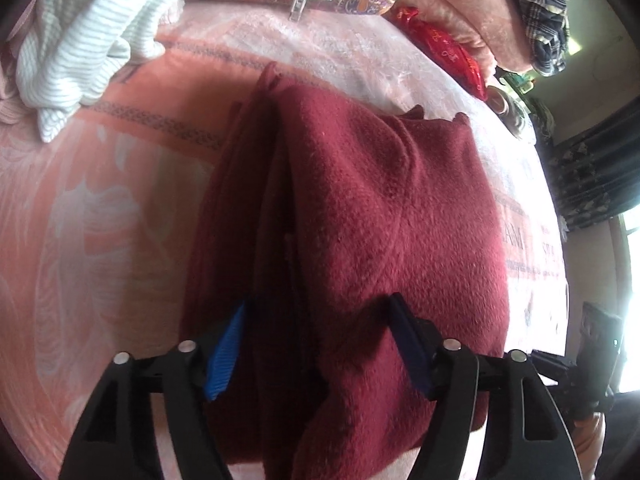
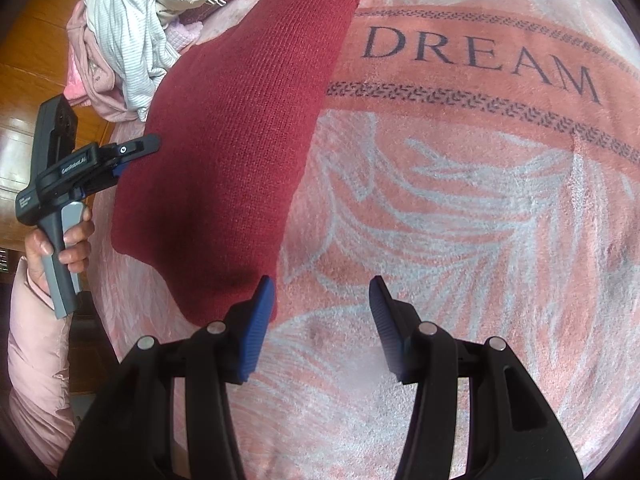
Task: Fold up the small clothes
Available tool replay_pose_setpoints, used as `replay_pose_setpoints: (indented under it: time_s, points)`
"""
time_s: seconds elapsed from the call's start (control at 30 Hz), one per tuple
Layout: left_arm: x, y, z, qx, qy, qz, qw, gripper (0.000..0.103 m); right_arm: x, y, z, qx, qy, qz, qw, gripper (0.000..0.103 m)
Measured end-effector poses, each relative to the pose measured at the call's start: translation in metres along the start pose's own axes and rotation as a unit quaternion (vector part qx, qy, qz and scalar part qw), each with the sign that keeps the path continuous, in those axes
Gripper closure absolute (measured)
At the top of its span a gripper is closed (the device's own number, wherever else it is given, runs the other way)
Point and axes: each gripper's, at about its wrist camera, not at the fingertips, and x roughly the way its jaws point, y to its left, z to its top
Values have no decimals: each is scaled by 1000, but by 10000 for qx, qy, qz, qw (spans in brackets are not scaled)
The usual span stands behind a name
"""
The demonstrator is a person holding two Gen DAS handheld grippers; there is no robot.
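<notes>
Maroon sweater [image 1: 360, 216] lies folded lengthwise on the pink blanket [image 2: 460, 208], a long narrow panel running away toward the pile of unfolded clothes [image 2: 132, 32] at the far end. Left gripper [image 1: 320, 340] sits right at the near hem, jaws spread wide with the knit bunched up between the blue pads [image 1: 226, 354], not pinched. From the right wrist view that same gripper [image 2: 120, 160] comes in at the sweater's edge from the side, held in the person's left hand [image 2: 68, 244], though how it stands there is too small to read. Right gripper [image 2: 320, 320] hangs just off the opposite corner, jaws apart and empty, one pad close to the cloth's edge and the other over bare blanket. Two tools at the two ends of one short edge: that reads as lining up to lift the hem together and carry it over for the crosswise fold. Thick layers at the crease could slip apart if only the top ply gets caught.
</notes>
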Motion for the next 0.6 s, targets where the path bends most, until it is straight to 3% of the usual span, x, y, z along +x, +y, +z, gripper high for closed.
replay_pose_setpoints:
  time_s: [0.07, 0.13, 0.2, 0.47, 0.6]
  points:
    - [4, 0, 1, -77, -15, -69, 9999, 32, 1, -2, 0, 27, 8, 12, 10000, 53]
    - [5, 1, 0, -65, 2, -324, 9995, 64, 2, -4, 0, 40, 3, -12, 10000, 53]
    - [2, 1, -2, -128, -76, -461, 9988, 73, 3, -8, -1, 84, 14, 3, 10000, 53]
    - [-29, 6, -1, -67, -404, -532, 9977, 78, -1, -10, -6, 55, 2, -23, 10000, 53]
    - [-47, 21, 3, -31, -479, -365, 9982, 78, -6, -5, -5, -18, -52, -48, 10000, 53]
